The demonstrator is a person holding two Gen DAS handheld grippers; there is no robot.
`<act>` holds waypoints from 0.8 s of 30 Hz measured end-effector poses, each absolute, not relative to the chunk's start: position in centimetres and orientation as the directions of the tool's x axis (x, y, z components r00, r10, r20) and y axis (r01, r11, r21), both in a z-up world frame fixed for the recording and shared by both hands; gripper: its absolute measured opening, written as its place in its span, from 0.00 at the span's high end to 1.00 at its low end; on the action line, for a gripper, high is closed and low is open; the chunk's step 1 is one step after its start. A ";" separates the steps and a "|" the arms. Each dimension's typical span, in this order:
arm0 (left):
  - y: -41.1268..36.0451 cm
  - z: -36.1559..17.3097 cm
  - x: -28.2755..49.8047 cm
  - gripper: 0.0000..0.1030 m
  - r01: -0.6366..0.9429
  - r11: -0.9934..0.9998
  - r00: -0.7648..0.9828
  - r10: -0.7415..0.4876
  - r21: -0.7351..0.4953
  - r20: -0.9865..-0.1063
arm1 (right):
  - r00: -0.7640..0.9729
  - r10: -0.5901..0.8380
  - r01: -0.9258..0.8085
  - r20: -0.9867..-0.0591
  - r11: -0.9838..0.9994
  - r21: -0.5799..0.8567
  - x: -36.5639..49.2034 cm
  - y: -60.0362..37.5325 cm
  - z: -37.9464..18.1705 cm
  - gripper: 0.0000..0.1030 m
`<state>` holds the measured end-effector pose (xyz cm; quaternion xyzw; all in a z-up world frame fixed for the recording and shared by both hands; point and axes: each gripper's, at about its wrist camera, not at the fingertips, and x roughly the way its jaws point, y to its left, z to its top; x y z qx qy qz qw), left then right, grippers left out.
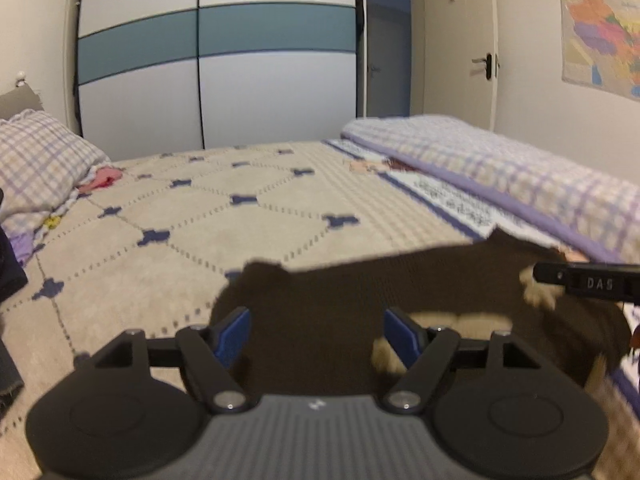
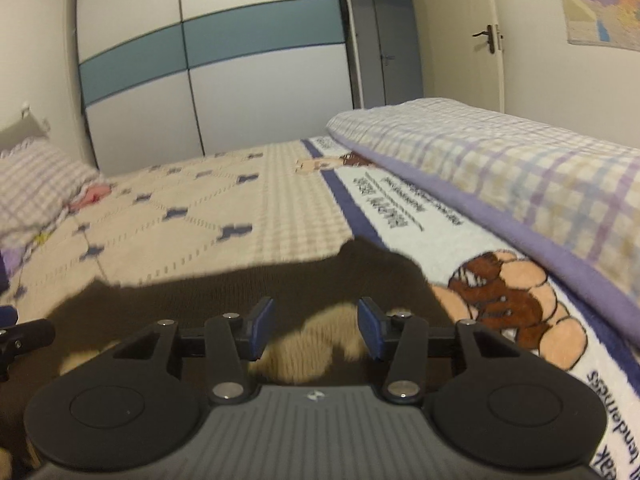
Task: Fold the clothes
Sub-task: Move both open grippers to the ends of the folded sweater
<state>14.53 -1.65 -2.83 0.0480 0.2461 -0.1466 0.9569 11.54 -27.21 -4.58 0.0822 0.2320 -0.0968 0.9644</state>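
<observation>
A dark brown garment (image 1: 360, 280) with beige patches lies flat on the bed's beige quilted cover (image 1: 180, 220). My left gripper (image 1: 318, 336) hovers over the garment's near edge, open, with nothing pinched between its blue pads (image 1: 234, 336). The right gripper's black finger (image 1: 588, 282) reaches in from the right edge above the cloth. In the right wrist view the same brown garment (image 2: 240, 288) spreads under my right gripper (image 2: 316, 328), which is open over a beige patch (image 2: 308, 356). Part of the left gripper (image 2: 24, 336) shows at the left edge.
A folded checked quilt (image 1: 500, 168) runs along the right side, over a white printed blanket with a cartoon figure (image 2: 512, 300). At the left sit a checked pillow (image 1: 36, 152), a pink item (image 1: 102, 178) and dark clothing (image 1: 8, 264). Behind the bed are a wardrobe (image 1: 240, 80) and a door (image 1: 460, 40).
</observation>
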 end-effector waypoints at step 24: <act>0.2 -2.4 11.6 0.21 0.353 0.913 0.815 -0.408 -0.206 -0.412 | 0.919 -0.020 0.105 -0.394 0.975 0.194 8.1 -25.1 -4.5 0.48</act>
